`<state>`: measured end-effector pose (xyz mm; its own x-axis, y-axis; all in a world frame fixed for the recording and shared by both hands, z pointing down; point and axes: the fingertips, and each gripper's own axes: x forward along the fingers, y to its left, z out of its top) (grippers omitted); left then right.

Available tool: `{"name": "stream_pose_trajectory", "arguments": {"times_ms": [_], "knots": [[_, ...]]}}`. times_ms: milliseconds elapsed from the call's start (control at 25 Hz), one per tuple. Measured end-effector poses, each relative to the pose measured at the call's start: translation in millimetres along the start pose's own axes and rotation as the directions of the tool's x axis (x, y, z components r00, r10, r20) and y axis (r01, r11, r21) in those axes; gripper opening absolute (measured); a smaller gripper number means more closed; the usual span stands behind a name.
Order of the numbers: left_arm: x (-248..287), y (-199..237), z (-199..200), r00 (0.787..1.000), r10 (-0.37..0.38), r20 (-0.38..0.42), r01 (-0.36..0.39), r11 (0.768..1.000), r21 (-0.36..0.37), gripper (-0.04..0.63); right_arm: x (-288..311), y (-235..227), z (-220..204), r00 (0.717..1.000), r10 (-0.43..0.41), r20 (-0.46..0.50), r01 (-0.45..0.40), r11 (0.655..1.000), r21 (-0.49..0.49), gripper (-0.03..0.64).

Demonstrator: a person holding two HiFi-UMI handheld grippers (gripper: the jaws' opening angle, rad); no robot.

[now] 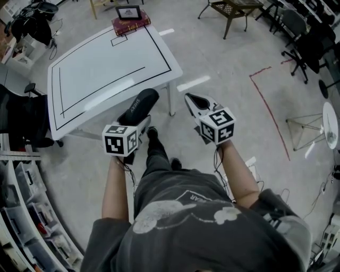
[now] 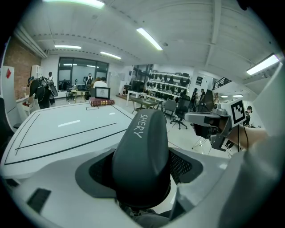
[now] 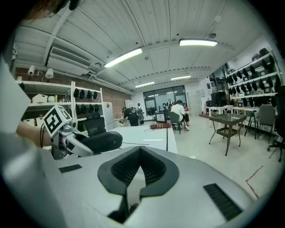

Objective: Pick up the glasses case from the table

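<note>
Left gripper view: the left tongs [image 2: 142, 171] stand wide, clamped on the dark glasses case [image 2: 143, 138], which sits upright between the pads, lettered end pointing away from them. The case is held clear of the white counter [image 1: 106, 69], whose near edge lies just ahead of and below these tongs. The right tongs [image 3: 140, 156], level with the left pair and near them on their right, are pressed together with nothing between them. Far ahead of both, at the counter's far end, a red book [image 1: 130, 24] lies with a picture frame [image 1: 128, 11] on it.
</note>
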<state>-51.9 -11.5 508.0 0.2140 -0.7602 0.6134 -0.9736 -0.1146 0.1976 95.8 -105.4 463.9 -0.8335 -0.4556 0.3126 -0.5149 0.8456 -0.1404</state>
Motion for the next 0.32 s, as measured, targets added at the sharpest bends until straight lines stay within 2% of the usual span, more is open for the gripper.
{"name": "stream_pose_trajectory", "arguments": {"times_ms": [320], "knots": [[0.2, 1.0, -2.5, 1.0, -0.016, 0.005, 0.016, 1.0, 0.004, 0.35, 3.2, 2.6, -4.9, 1.0, -0.001, -0.005, 0.001, 1.0, 0.006, 0.0]]}}
